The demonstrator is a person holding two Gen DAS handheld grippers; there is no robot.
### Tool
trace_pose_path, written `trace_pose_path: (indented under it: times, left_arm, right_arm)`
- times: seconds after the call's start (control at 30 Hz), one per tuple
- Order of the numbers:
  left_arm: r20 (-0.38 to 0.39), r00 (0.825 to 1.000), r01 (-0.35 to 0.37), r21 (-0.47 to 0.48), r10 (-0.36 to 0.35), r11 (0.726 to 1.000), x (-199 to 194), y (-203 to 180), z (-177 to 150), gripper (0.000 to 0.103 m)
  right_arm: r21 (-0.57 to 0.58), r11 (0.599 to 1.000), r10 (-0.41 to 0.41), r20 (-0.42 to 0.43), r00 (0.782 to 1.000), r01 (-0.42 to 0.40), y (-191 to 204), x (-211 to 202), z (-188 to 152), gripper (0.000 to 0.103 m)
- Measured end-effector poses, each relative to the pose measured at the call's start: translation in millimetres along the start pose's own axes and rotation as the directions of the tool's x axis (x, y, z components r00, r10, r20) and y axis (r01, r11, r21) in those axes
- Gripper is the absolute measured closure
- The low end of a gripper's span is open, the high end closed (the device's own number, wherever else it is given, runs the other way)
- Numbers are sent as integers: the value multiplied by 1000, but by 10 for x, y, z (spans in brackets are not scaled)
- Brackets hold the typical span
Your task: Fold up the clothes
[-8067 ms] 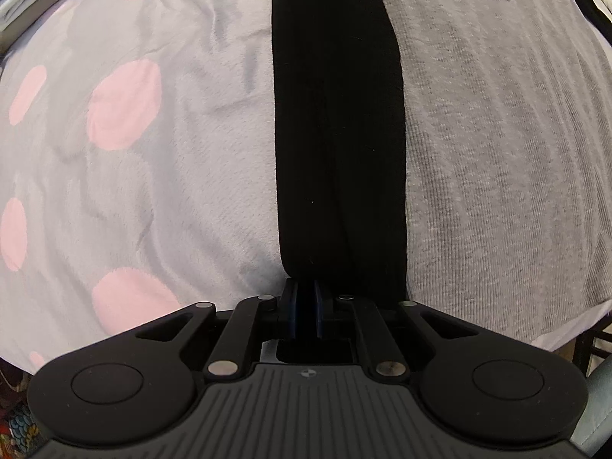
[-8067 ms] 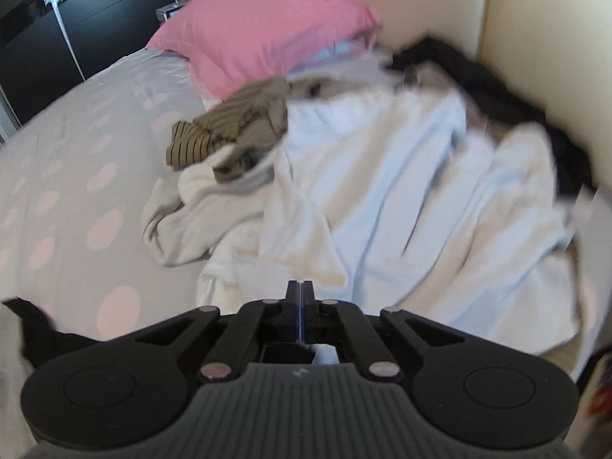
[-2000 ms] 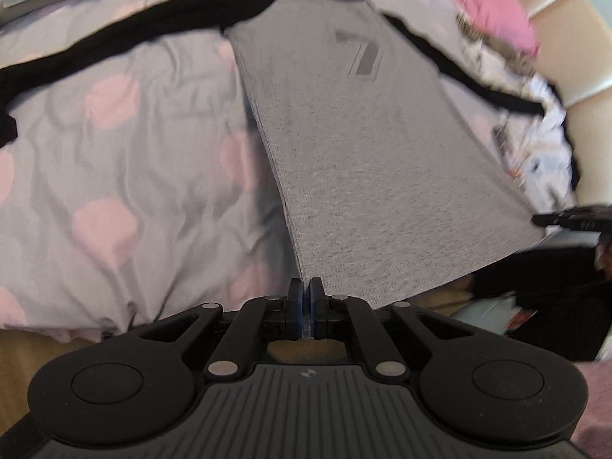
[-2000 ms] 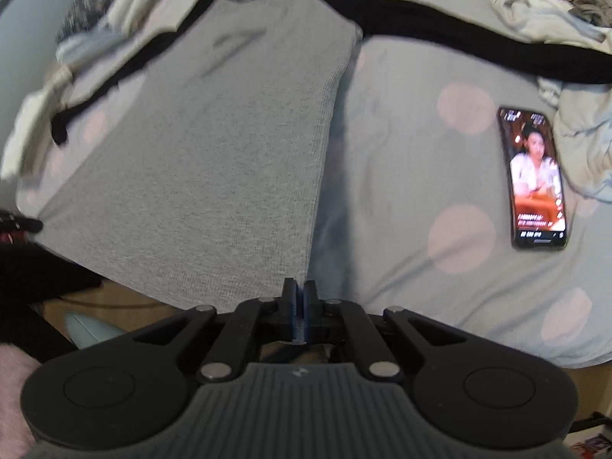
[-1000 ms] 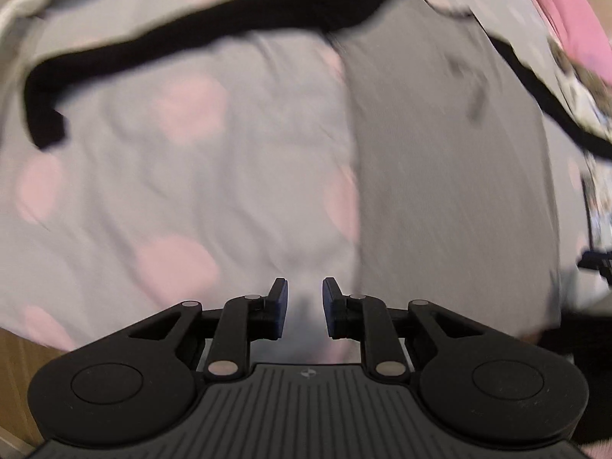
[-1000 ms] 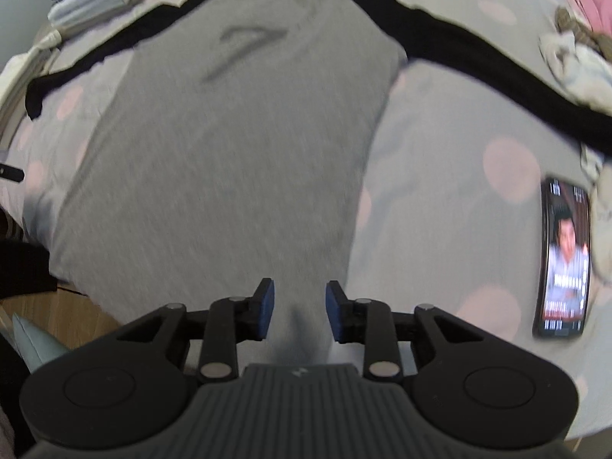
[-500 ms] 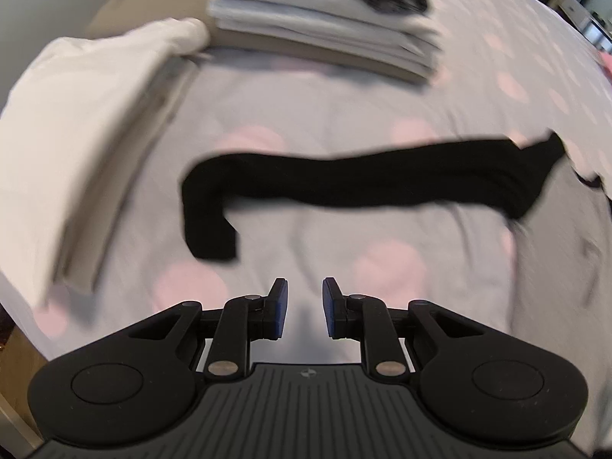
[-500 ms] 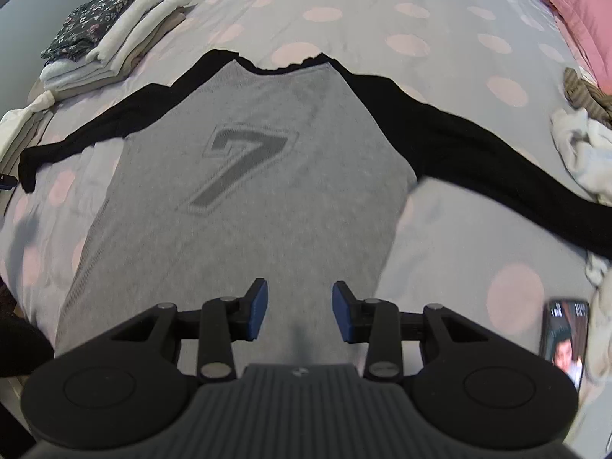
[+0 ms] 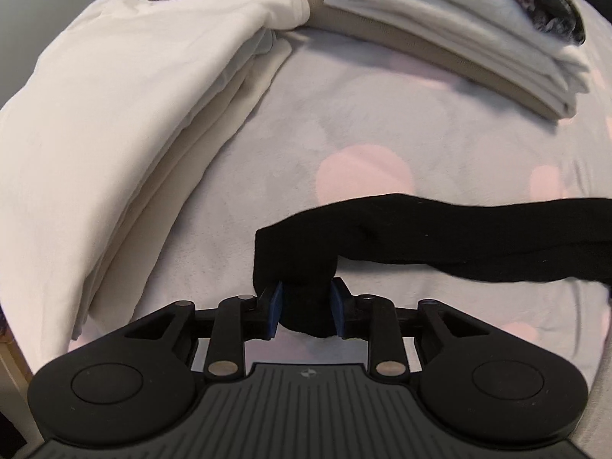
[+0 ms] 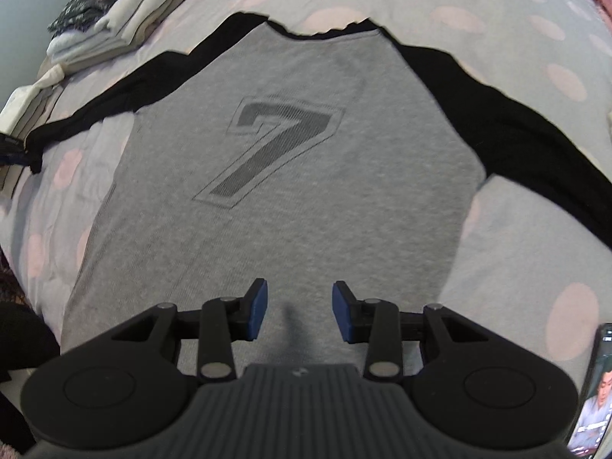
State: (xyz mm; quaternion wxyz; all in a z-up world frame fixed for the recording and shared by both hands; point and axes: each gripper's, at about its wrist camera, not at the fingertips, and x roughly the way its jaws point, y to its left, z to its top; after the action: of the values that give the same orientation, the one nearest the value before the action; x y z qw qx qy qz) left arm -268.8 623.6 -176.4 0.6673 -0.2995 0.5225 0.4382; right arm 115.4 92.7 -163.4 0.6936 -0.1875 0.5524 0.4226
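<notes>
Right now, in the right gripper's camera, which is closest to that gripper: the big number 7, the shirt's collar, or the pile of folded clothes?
1. Number 7: middle of the gray shirt, just ahead of the right gripper.
2. Collar: the shirt's far edge.
3. Folded pile: farthest, upper left on the bed.

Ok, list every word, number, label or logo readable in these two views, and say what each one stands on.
"7": a large dark grey numeral with an outline, printed on the chest of the grey shirt with black sleeves, spread flat on the dotted bedspread.
Phone at the lower right edge of the right wrist view: its screen is lit, but any text on it is too small and cut off to read.
Nothing else is readable.
</notes>
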Motion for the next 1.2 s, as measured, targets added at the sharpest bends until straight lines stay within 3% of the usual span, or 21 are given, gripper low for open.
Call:
trace_pose_path:
  times: [0.07, 0.23, 0.33, 0.43, 0.57, 0.77, 0.9, 1.0, 1.2]
  left_arm:
    - [14, 1000, 25, 2, -25, 1000, -42, 2, 11, 99]
    - [91, 987, 133, 9, -134, 991, -470, -27, 3, 101]
    - [146, 963, 227, 17, -227, 974, -835, -98, -38, 101]
    - [224, 917, 325, 61, -330, 944, -1261, -264, -87, 101]
    - [271, 841, 443, 153, -469, 883, -1785, -691, -100, 101]
    - [249, 741, 546, 319, -624, 775, -2436, -1593, -90, 101]
    - [206, 697, 575, 412, -686, 707, -2706, -2236, -82, 101]
    - [133, 686, 591, 470, -715, 655, -2703, -2733, -137, 101]
    - [-45, 714, 609, 532, -698, 588, -2318, -3623, -444, 101]
  right_arm:
    - [-6, 1000, 11, -8, 1000, -11, 28, 25, -11, 62]
    - [-26, 999, 19, -9, 1000, -19, 83, 23, -31, 62]
    - [-28, 999, 23, 5, 1000, -23, 98, -25, -42, 62]
    - [-24, 999, 28, 19, 999, -27, 106, -81, -50, 62]
    - [-8, 999, 37, 44, 998, -37, 85, -167, -46, 62]
    - [10, 1000, 28, 88, 996, -29, 6, -316, -24, 62]
    - [14, 999, 31, 109, 994, -33, -43, -405, -15, 62]
    - [11, 999, 33, 127, 991, -35, -67, -471, 3, 61]
    - [21, 1000, 6, 148, 989, -9, -160, -519, 67, 59]
